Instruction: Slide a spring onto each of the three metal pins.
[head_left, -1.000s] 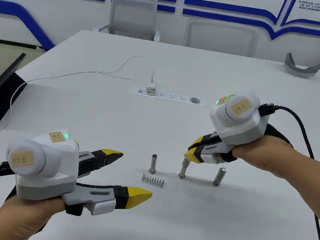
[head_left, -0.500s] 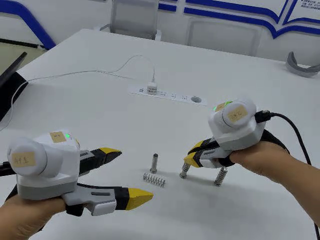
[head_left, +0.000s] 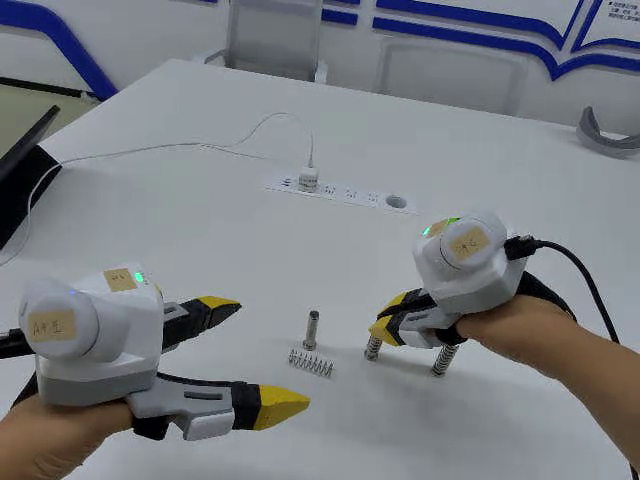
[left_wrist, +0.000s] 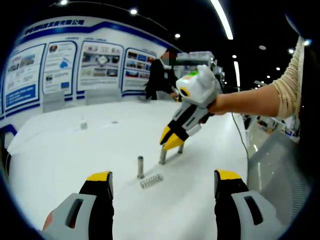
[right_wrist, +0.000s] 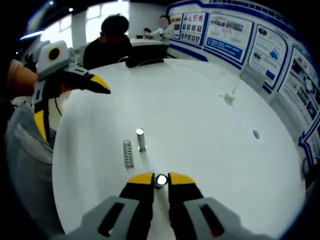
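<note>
Three metal pins stand on the white table (head_left: 200, 230). The left pin (head_left: 312, 328) (left_wrist: 140, 166) (right_wrist: 141, 139) is bare, and a loose spring (head_left: 310, 363) (left_wrist: 151, 180) (right_wrist: 127, 152) lies flat just in front of it. The middle pin (head_left: 373, 347) (left_wrist: 163, 156) carries a spring; my right gripper (head_left: 385, 325) (right_wrist: 161, 180) (left_wrist: 171, 140) is shut around its top, the round pin head showing between the yellow tips. A spring also sits on the right pin (head_left: 442, 358). My left gripper (head_left: 255, 355) (left_wrist: 164, 180) is wide open, held left of the pins with nothing in it.
A white power strip (head_left: 340, 190) with a plug (head_left: 308, 180) and a thin cable lies farther back. A dark screen edge (head_left: 20, 170) is at the left, chairs (head_left: 270, 35) stand behind the table, and a grey object (head_left: 610, 135) rests at the far right.
My right gripper has come down over the middle pin, and the spring on it now sits lower. The left gripper has stayed open in about the same place.
</note>
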